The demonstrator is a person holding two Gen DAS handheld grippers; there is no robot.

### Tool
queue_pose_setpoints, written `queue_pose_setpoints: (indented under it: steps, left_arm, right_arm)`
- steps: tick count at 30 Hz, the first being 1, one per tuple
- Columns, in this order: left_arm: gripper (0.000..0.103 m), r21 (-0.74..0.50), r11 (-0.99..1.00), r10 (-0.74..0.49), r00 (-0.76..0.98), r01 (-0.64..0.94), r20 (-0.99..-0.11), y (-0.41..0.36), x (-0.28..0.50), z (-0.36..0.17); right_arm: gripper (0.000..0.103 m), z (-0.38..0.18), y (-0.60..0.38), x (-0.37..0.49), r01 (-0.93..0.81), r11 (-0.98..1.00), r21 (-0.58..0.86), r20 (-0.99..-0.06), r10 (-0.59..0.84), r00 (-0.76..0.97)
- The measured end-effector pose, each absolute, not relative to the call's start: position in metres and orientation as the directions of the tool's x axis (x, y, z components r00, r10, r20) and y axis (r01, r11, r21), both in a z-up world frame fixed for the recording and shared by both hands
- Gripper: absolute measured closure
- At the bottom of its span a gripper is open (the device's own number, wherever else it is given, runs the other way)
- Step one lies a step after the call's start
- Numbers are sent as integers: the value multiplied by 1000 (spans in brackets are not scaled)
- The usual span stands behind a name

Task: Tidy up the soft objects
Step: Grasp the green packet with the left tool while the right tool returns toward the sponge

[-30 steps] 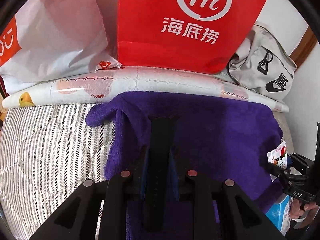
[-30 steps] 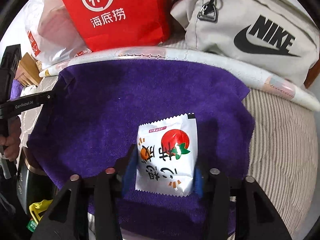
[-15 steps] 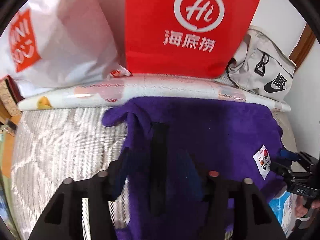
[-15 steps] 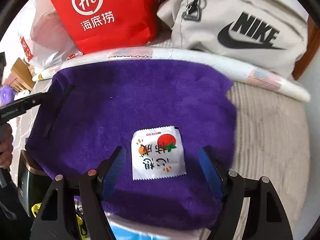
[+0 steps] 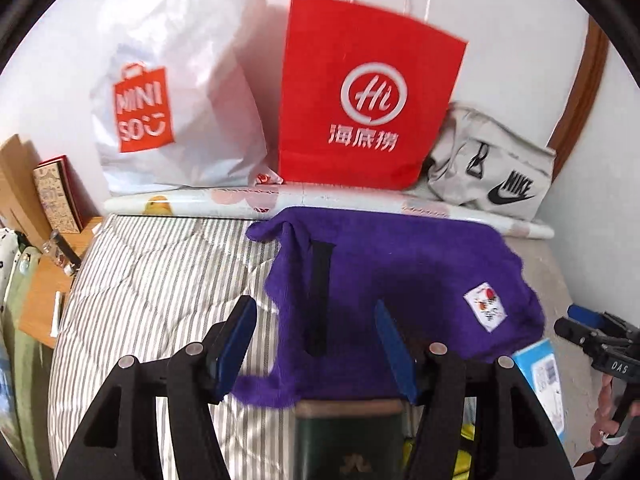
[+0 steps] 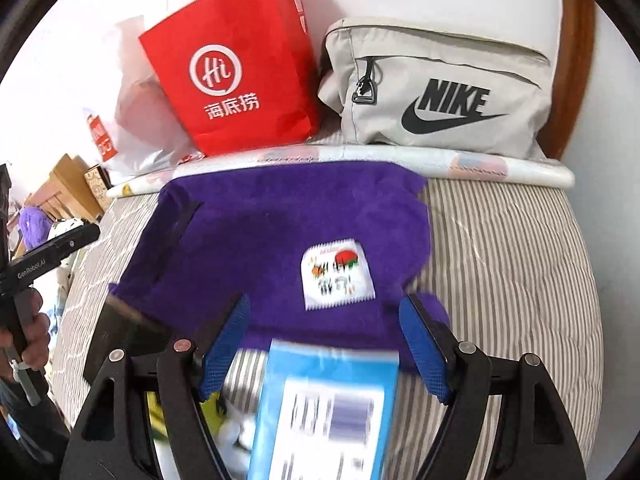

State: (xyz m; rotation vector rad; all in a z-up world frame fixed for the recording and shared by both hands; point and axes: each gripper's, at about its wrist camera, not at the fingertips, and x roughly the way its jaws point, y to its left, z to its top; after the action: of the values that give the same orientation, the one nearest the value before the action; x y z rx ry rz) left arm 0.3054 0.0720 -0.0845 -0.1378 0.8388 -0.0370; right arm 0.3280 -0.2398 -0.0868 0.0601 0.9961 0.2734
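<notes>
Towel (image 5: 400,280) lay limp on bed (image 5: 160,280) (light, floppy); pinch a corner. Both grippers' fingers (image 5: 240,332) (image 6: 420,344) spread, holding nothing.

A red paper bag (image 5: 368,92) stands between a white Miniso bag (image 5: 176,112) and a grey Nike pouch (image 6: 436,88)

A bed with a grey-striped quilted mattress (image 5: 152,280) carried everything. A purple towel (image 5: 400,272) lay spread on it, its far edge against a rolled patterned sheet (image 5: 360,198) lying across the mattress. Beyond the roll stood a white bag (image 5: 180,112), a red paper bag (image 5: 368,96) and a beige pouch (image 6: 436,92).
</notes>
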Motion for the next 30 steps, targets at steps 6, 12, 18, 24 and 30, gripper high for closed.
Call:
queue_pose_setpoints:
  steps: [6, 12, 18, 24, 30]
  left_arm:
    - [44, -98, 995, -88, 678, 23, -730, 60, 252, -82]
    - [44, -125, 987, -163, 636, 106, -754, 49, 203, -98]
    - [31, -159, 971, -236, 609, 178, -757, 45, 167, -118]
    - [31, -147, 963, -254, 584, 224, -771, 41, 143, -144]
    - [31, -25, 955, -207, 603, 294, -770, 19, 136, -158]
  right_arm:
    - [27, -82, -245, 276, -225, 958, 179, -819, 271, 505]
    - [27, -86, -251, 231, -200, 951, 235, -809, 305, 502]
    - [27, -91, -250, 193, -210, 955, 208, -803, 289, 522]
    - [27, -102, -247, 168, -210, 954, 212, -801, 293, 522]
    - [27, -116, -240, 147, -240, 952, 191, -805, 291, 517]
